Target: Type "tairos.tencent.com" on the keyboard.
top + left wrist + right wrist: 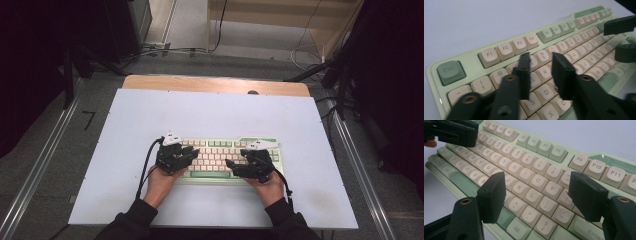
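High view: keyboard (220,157) at near-centre of white mat (125,150), long axis left to right. Left gripper (192,156) over left-hand keys, jaws parted, grasping nothing; right gripper (232,164) over right-hand keys, likewise released. Equally near.

Even overhead light brightens the pale lavender rectangular table (150,120); its surroundings fall dark, and nearby black jaws look perhaps slightly blurred.
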